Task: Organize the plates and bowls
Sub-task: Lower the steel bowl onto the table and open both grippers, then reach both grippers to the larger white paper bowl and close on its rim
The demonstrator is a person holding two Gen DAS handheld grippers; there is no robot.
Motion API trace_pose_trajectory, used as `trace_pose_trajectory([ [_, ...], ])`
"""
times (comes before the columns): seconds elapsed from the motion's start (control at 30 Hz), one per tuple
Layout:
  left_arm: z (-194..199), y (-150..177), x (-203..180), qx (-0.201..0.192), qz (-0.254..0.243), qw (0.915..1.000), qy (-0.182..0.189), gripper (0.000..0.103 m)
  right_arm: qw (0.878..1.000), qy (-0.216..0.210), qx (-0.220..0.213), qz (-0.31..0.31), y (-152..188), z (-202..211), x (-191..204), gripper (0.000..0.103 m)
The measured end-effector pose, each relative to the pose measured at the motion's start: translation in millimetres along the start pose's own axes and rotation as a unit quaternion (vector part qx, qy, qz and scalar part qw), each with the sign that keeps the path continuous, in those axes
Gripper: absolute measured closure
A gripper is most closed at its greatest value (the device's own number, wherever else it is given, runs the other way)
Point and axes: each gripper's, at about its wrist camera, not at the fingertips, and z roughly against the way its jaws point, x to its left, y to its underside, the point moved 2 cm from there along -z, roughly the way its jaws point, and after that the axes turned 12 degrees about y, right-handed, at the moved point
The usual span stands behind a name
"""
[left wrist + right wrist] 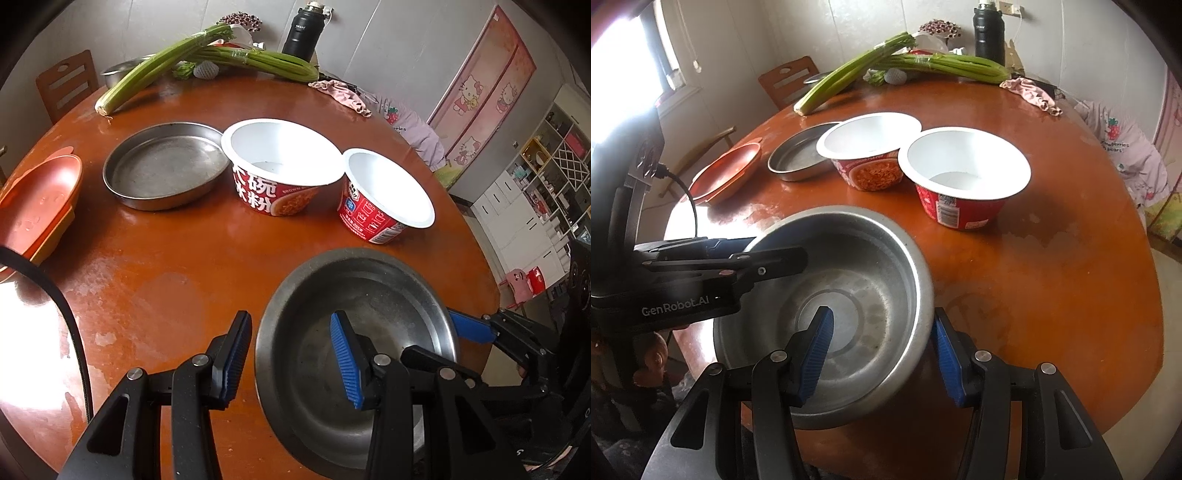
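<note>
steel bowl (827, 317) at 6 o'clock edge of table (1052, 288) | left gripper (291, 354) and right gripper (882, 354) each narrow across its rim, no squeeze visible | step: grasping | next: close, lift, carry toward steel pan (166, 170) at 11 o'clock

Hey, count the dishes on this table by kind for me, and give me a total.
Steel bowl: 1
Steel pan: 1
Paper noodle bowls: 2
Orange plastic plates, stacked, at least: 2
Steel basin behind the celery: 1
Total: 7
</note>
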Motion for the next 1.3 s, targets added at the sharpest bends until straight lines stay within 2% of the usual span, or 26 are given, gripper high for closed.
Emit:
trace_pose_trajectory([
  [0.37,11,-8,-8,-0.016,-0.010,0.9996,-0.021,0.059,0.999,0.012,-0.020,-0.024,-7,7,-20,0.046],
  [0.77,15,-31,-24,-0.022,-0.016,0.9995,-0.015,0.059,0.998,0.009,-0.040,-0.047,-24,16,-41,0.046],
  [1.3,-25,-75,-48,0.011,-0.010,0.9980,0.061,0.059,0.995,0.039,-0.047,-0.077,-54,11,-82,0.046],
])
